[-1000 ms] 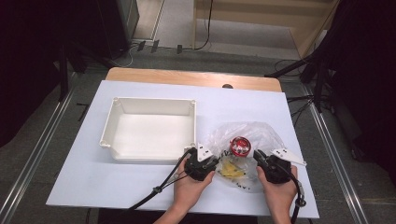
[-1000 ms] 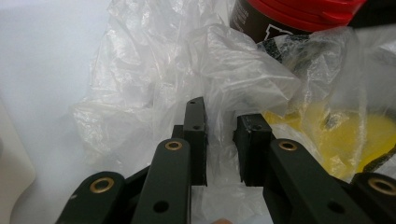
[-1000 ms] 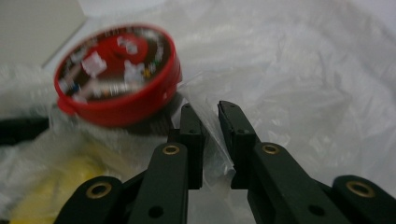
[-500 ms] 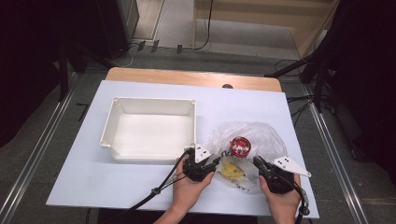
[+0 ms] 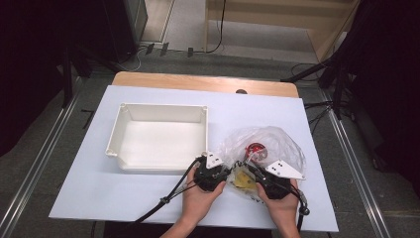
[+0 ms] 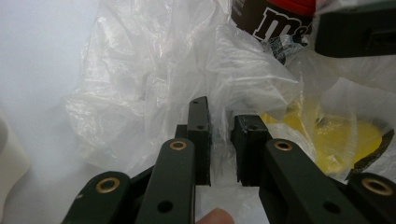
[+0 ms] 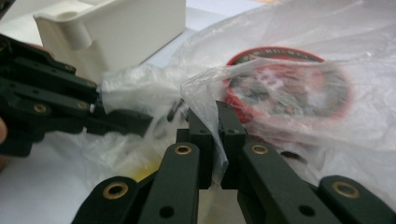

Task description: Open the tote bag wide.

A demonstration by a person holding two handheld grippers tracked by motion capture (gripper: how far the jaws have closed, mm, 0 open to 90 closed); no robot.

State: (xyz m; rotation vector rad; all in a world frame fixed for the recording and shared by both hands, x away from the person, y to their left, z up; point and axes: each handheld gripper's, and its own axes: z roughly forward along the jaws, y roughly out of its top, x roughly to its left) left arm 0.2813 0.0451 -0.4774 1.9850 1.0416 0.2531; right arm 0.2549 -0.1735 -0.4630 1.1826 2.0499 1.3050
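Observation:
A crumpled clear plastic bag (image 5: 280, 141) lies at the table's front right. Inside it are a can with a red lid (image 5: 255, 148) and a yellow item (image 5: 243, 181). My left gripper (image 5: 229, 169) is at the bag's near left edge; in the left gripper view (image 6: 223, 140) film is bunched in the narrow gap between its jaws. My right gripper (image 5: 248, 167) sits just right of it. Its jaws (image 7: 215, 126) pinch a raised fold of the bag (image 7: 205, 88) in front of the red lid (image 7: 285, 88). The two grippers are close together.
A white rectangular tray (image 5: 119, 134) stands on the white table top, left of the bag, with its corner (image 7: 70, 23) just beyond the left gripper. The wooden table edge (image 5: 203, 82) runs along the back. Cables trail off the front edge.
My right gripper has shifted a little left, toward the left gripper, with the bag's edge in it. The left gripper has hardly moved.

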